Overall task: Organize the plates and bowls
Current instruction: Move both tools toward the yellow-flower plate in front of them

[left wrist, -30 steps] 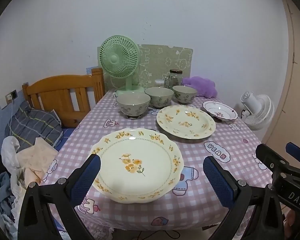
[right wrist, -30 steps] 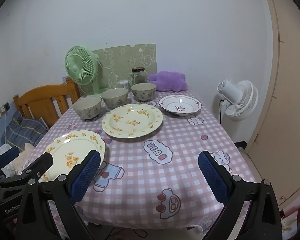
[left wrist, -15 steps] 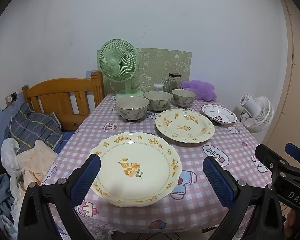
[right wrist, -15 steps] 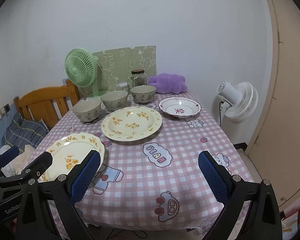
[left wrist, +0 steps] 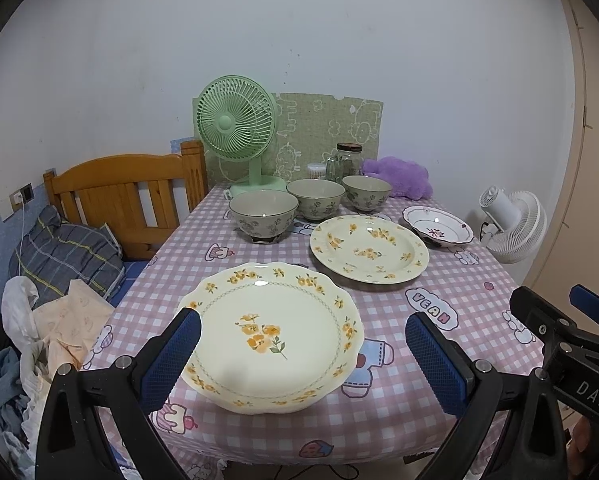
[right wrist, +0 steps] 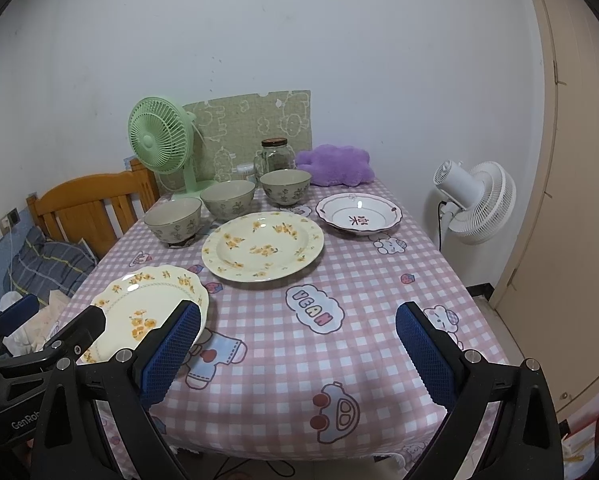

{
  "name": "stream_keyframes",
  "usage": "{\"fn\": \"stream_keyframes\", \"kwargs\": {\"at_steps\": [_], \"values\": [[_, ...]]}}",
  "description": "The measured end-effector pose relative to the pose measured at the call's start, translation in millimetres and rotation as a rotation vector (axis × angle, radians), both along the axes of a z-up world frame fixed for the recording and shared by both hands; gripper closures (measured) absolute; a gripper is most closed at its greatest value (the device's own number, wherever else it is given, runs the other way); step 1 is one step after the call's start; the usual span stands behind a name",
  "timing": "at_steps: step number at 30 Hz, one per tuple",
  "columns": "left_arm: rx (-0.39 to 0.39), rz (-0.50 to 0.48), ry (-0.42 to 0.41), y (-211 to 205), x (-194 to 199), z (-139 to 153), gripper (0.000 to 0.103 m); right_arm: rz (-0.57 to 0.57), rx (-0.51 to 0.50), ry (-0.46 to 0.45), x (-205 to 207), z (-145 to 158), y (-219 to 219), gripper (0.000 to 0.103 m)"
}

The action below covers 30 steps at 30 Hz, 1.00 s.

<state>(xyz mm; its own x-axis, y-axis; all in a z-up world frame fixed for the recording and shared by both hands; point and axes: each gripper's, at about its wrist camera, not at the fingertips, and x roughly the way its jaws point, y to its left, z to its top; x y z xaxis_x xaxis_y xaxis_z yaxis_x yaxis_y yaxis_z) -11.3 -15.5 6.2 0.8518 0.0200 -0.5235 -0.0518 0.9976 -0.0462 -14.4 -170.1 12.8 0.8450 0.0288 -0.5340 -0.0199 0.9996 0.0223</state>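
Observation:
A cream scalloped plate (left wrist: 269,338) (right wrist: 147,308) with yellow flowers lies near the table's front left. My left gripper (left wrist: 301,360) hangs open just in front of it, holding nothing. Behind sits a larger cream flowered plate (left wrist: 369,248) (right wrist: 263,246), and to its right a small white plate (left wrist: 437,226) (right wrist: 357,216) with a dark rim. Three grey-green floral bowls (left wrist: 263,212) (left wrist: 315,198) (left wrist: 366,192) stand in a row at the back. My right gripper (right wrist: 297,354) is open over the tablecloth at the front, empty.
The table (right wrist: 359,300) wears a pink checked cloth. A green fan (left wrist: 237,128), a glass jar (left wrist: 347,162) and a purple cushion (left wrist: 399,176) stand at the back. A wooden bed frame (left wrist: 119,192) with clothes is left; a white fan (right wrist: 475,202) is right.
Both grippers have drawn back and risen slightly from the table, so the plates look a little farther away. Nothing on the table has moved.

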Motion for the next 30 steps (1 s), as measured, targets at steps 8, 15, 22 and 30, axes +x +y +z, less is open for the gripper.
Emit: {"fn": "stream_keyframes", "kwargs": {"at_steps": [8, 15, 22, 30], "values": [[0.004, -0.003, -0.011, 0.2, -0.4, 1.2, 0.002, 0.000, 0.000, -0.001, 1.3, 0.2, -0.4, 0.004], [0.004, -0.003, -0.009, 0.8, -0.1, 2.2, 0.002, -0.001, 0.001, 0.000, 1.7, -0.2, -0.7, 0.004], [0.005, -0.004, -0.008, 1.7, -0.3, 2.7, 0.002, -0.001, 0.000, 0.000, 1.9, -0.2, 0.1, 0.004], [0.004, -0.004, -0.008, 2.9, -0.6, 2.7, 0.002, -0.002, 0.000, 0.000, 2.9, -0.2, 1.4, 0.004]]}}
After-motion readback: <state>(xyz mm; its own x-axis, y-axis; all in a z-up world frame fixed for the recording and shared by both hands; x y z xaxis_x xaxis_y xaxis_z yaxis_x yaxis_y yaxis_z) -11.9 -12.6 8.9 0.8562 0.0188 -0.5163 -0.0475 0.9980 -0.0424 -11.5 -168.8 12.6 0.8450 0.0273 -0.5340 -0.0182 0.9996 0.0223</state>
